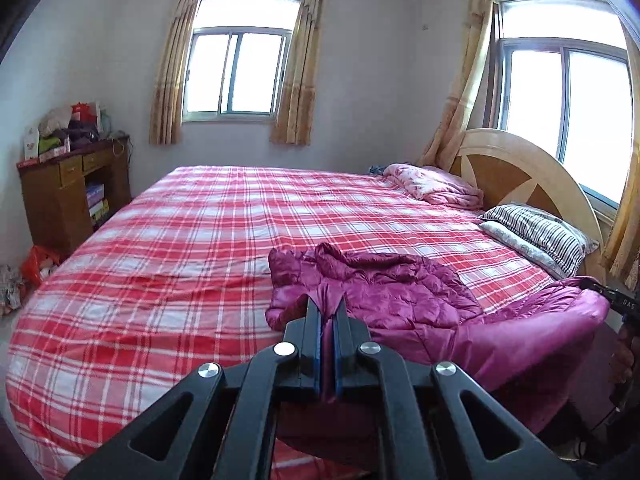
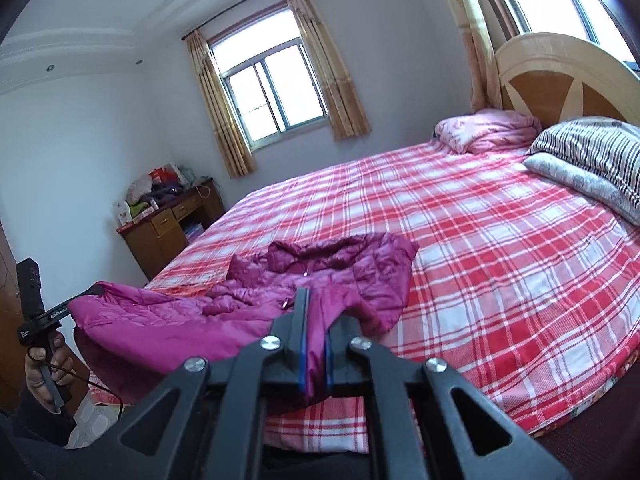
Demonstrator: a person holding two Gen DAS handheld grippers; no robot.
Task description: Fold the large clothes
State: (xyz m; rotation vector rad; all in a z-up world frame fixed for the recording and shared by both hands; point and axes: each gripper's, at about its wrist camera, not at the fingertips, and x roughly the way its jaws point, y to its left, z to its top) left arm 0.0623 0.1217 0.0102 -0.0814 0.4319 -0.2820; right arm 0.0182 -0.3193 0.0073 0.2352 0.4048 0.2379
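A magenta padded jacket lies on the red plaid bed, its collar end resting flat on the sheet. The near hem is raised off the bed and stretched between both grippers. My left gripper is shut on one hem corner, fabric pinched between its blue pads. In the same view the right gripper holds the other corner at the far right. In the right wrist view my right gripper is shut on the jacket. The left gripper, held by a hand, grips the far corner.
Striped and grey pillows and a folded pink quilt lie by the rounded wooden headboard. A cluttered wooden desk stands beyond the bed's left side, with bags on the floor. Curtained windows fill the far walls.
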